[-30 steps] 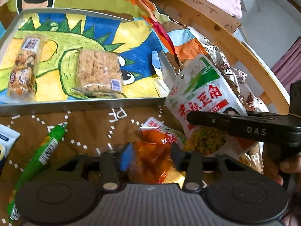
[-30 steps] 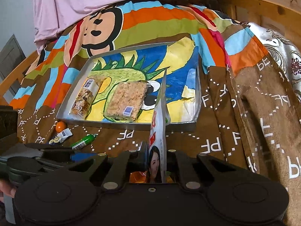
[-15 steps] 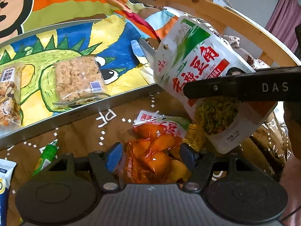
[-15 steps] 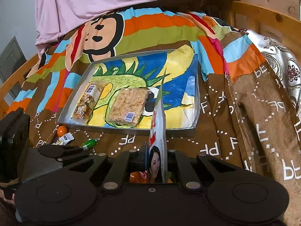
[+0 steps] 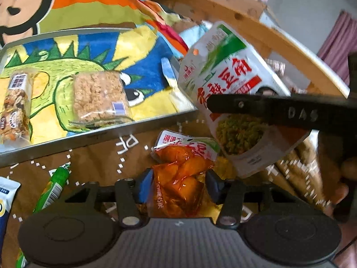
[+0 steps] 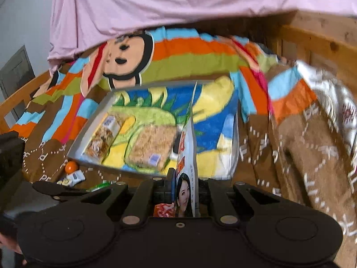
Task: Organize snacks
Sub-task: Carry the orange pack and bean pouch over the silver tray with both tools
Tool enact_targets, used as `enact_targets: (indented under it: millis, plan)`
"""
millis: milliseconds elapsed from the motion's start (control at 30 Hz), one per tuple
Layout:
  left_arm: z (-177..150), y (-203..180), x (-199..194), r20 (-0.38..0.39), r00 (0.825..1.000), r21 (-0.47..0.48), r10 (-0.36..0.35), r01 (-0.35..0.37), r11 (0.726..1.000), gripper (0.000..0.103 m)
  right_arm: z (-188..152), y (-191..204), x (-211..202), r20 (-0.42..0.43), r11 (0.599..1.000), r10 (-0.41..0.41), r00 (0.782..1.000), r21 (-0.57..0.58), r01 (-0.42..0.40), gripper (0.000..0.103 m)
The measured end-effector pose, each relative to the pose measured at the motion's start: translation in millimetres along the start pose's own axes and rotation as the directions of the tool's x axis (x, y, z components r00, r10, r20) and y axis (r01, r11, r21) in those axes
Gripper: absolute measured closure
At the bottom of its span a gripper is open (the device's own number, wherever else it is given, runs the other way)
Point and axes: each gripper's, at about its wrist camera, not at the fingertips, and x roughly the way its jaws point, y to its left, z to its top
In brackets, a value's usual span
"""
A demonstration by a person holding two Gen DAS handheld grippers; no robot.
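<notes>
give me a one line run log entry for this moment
left gripper: closing on orange snack pack | right gripper: shut on white pouch | tray: two snacks

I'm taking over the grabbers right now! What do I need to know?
Left gripper: jaws closing around the orange snack pack, which lies on the brown blanket.
Right gripper: shut on the white-and-green bean pouch, held up in the air by the tray's near right corner.
Tray: already holds the nut bar and the crispy rice square.
Left to do: put both held packs in the tray, then the green tube, blue-and-white packet and small orange ball outside it.
</notes>
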Motion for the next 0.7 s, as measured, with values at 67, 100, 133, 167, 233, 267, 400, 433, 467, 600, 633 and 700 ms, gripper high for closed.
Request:
enact_targets:
  millis: [67,100,133,167,233,267,400,433,467,600,633,700]
  plan:
    - [1.9,2.8,-6.9,0.018,1.0,-0.022,-0.008,0.009,1.0,0.048,1.7,3.9,-7.4,0.076,0.999,-0.029,0.997,-0.028,0.032,0.094]
    - [3.3,4.2,-10.3,0.028,1.0,-0.028,-0.004,0.005,1.0,0.048,2.4,5.5,-11.2,0.112,0.998,-0.045,0.993,-0.039,0.049,0.094]
    - [4.1,5.3,-14.5,0.041,0.999,-0.03,0.002,-0.001,1.0,0.048,3.5,6.1,-14.4,0.144,0.997,-0.054,0.988,-0.046,0.061,0.094]
    - [4.9,6.6,-18.8,0.056,0.998,-0.034,0.007,-0.005,0.999,0.048,4.3,6.1,-17.3,0.17,0.996,-0.059,0.984,-0.049,0.068,0.094]
    - [7.4,11.9,-29.5,0.098,0.995,-0.054,0.0,0.006,0.999,0.048,5.8,5.9,-21.1,0.214,0.995,-0.07,0.974,-0.053,0.083,0.094]
    - [9.3,15.3,-35.0,0.124,0.992,-0.069,-0.007,0.016,0.997,0.048,6.7,6.1,-21.2,0.227,0.994,-0.077,0.971,-0.055,0.092,0.094]
    - [24.1,26.8,-50.0,0.213,0.977,-0.096,0.022,-0.002,0.995,0.048,14.7,10.0,-6.1,0.258,0.988,-0.115,0.959,-0.07,0.137,0.094]
    - [29.5,30.4,-51.2,0.225,0.974,-0.107,0.039,-0.015,0.994,0.048,18.1,11.8,1.6,0.261,0.986,-0.126,0.957,-0.075,0.151,0.094]
    - [34.5,33.3,-51.3,0.236,0.97,-0.115,0.057,-0.031,0.993,0.048,20.7,12.9,8.2,0.261,0.985,-0.131,0.956,-0.076,0.156,0.094]
    - [54.9,57.6,-49.6,0.313,0.946,-0.187,0.084,-0.025,0.982,0.048,26.6,13.5,34.8,0.239,0.984,-0.143,0.96,-0.071,0.164,0.094]
    - [58.5,64.5,-48.2,0.332,0.938,-0.214,0.095,-0.023,0.977,0.048,28.0,13.4,42.4,0.232,0.984,-0.146,0.962,-0.068,0.166,0.094]
    - [61.1,77.6,-44.3,0.373,0.922,-0.244,0.104,-0.011,0.97,0.048,29.7,13.3,55.0,0.219,0.984,-0.151,0.964,-0.064,0.169,0.094]
